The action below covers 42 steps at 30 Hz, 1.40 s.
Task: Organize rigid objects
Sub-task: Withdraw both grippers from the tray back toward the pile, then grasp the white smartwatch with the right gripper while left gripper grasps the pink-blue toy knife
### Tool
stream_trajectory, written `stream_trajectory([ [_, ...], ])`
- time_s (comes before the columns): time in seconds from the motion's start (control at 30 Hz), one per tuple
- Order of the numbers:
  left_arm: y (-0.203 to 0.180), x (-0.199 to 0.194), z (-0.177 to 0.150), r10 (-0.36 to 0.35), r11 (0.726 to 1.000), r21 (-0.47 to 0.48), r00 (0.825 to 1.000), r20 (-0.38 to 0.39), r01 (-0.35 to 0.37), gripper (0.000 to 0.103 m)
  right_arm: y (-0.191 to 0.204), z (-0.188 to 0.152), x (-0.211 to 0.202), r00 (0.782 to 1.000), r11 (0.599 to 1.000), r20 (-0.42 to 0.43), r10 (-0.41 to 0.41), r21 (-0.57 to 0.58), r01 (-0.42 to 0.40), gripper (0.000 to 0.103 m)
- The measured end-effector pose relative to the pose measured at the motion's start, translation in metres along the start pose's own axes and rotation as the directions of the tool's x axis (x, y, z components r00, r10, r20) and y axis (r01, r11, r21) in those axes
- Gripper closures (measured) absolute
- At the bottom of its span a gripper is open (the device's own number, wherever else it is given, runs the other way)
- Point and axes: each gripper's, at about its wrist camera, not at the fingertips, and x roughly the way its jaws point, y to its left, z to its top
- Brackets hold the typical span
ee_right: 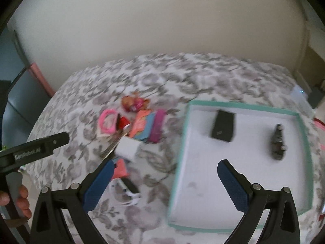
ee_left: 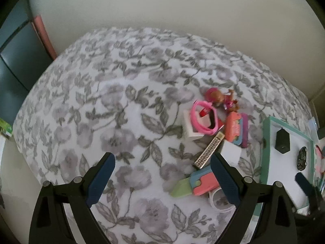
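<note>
on the flowery fuzzy blanket [ee_left: 126, 105] a jumble of plastic toys [ee_left: 215, 122] is piled beside a teal-rimmed tray [ee_right: 300, 122]; left gripper [ee_left: 162, 174] and right gripper [ee_right: 164, 181] are both held spread wide, nothing gripped.

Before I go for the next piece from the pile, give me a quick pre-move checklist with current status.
1. Left claw open and holding nothing: ok.
2. Right claw open and holding nothing: ok.
3. Teal-rimmed tray has bare floor for another piece: ok; only the black box and the dark wheeled toy lie in it.
4. Nearest pick, the white cube, free of neighbours: not ok; it sits against the patterned bar and other pieces.
5. Right wrist view sharp enough to aim: not ok; blurred.
6. White cable clear of the pile: cannot tell.
</note>
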Motion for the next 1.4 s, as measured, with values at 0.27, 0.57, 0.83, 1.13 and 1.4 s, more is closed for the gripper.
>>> stream_trajectory([
  [0.27,0.002,0.037,-0.007,0.000,1.000,-0.001,0.994,-0.107,-0.001,0.008,0.029,-0.010,0.036,0.994,0.998,-0.108,0.026,-0.062,-0.033,0.008],
  [0.57,0.003,0.067,-0.018,-0.016,1.000,-0.017,0.980,-0.198,0.013,0.008,0.043,-0.030,0.059,0.979,0.993,-0.200,0.043,-0.101,-0.064,0.010],
  [0.83,0.005,0.071,-0.019,-0.022,1.000,-0.022,0.978,-0.207,0.018,0.008,0.061,-0.047,0.075,0.967,0.980,-0.256,0.006,-0.193,-0.057,0.011],
  [1.13,0.007,0.071,-0.019,-0.023,1.000,-0.017,0.978,-0.206,0.020,0.008,0.074,-0.053,0.091,0.968,0.970,-0.249,-0.040,-0.243,-0.023,0.017],
  [1.4,0.003,0.071,-0.018,-0.046,0.999,-0.015,0.977,-0.209,0.044,0.009,0.062,-0.044,0.087,0.971,0.986,-0.240,-0.009,-0.164,-0.032,0.039],
])
